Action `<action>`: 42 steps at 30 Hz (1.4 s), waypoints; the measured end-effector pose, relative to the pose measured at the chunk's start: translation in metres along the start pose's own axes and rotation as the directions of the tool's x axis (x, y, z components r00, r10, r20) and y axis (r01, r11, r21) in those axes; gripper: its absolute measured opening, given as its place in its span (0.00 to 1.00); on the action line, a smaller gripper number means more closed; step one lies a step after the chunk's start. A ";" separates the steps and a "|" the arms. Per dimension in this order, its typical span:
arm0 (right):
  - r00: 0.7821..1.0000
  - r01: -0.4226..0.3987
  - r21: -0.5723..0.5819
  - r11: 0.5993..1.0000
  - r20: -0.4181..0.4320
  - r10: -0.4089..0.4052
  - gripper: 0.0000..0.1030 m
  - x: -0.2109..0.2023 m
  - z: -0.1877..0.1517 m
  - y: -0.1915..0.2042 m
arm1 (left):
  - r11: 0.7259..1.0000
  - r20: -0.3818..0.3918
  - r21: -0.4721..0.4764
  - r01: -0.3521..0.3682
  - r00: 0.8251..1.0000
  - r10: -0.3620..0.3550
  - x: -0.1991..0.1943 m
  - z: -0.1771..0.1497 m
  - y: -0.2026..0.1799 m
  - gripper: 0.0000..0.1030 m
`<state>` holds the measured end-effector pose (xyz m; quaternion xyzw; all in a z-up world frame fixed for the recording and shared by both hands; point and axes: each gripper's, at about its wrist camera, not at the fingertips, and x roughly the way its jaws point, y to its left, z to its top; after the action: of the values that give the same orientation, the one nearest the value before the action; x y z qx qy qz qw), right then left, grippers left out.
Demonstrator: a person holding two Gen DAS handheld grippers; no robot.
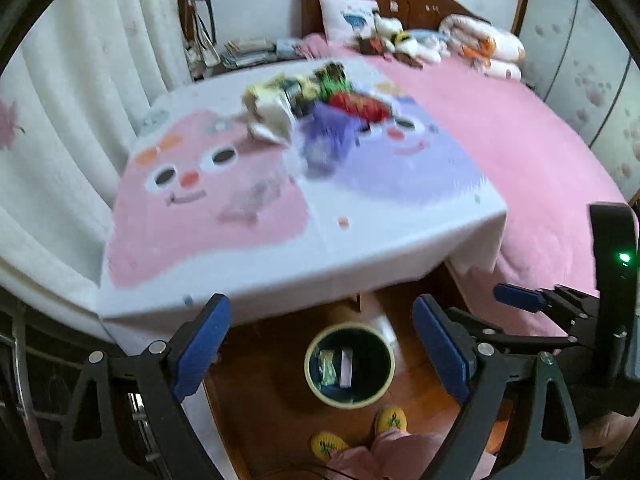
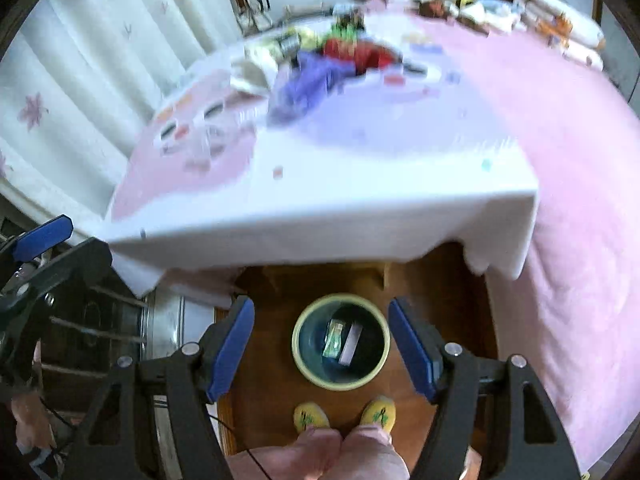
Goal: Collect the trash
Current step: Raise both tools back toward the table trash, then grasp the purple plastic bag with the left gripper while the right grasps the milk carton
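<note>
Your heap of crumpled wrappers and packets [image 1: 312, 104] on the cartoon-printed white tablecloth [image 1: 280, 216] is smeared by motion blur in both wrist views; you cannot separate single pieces or read any label. Inside the round pale-rimmed dark bin [image 2: 341, 342] two small items lie, too small to identify. The table's legs are hidden under the cloth's drape. Your yellow slippers [image 2: 344, 416] are partly covered by your pink trouser legs [image 2: 320, 456], which the bottom edge cuts off.
</note>
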<state>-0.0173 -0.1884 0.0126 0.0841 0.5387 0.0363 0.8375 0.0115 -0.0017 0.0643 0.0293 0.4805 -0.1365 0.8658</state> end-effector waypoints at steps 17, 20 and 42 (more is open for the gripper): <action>0.994 -0.035 -0.016 0.999 0.106 0.036 0.68 0.016 0.163 -0.071 | 0.998 -0.054 -0.049 -0.024 0.998 0.022 0.098 0.124 -0.022 0.88; 0.995 -0.064 -0.065 0.996 0.076 0.069 0.68 0.038 0.198 -0.087 | 0.992 -0.097 -0.111 -0.056 0.994 0.046 0.138 0.155 -0.030 0.88; 0.980 -0.156 -0.262 0.952 -0.160 0.117 0.46 0.210 0.359 -0.121 | 0.936 -0.353 -0.272 -0.224 0.928 0.119 0.306 0.212 -0.025 0.49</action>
<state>0.3926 -0.3122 -0.0515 0.0019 0.5798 0.1743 0.7959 0.3328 -0.1279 -0.0773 -0.0407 0.6298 0.0240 0.7753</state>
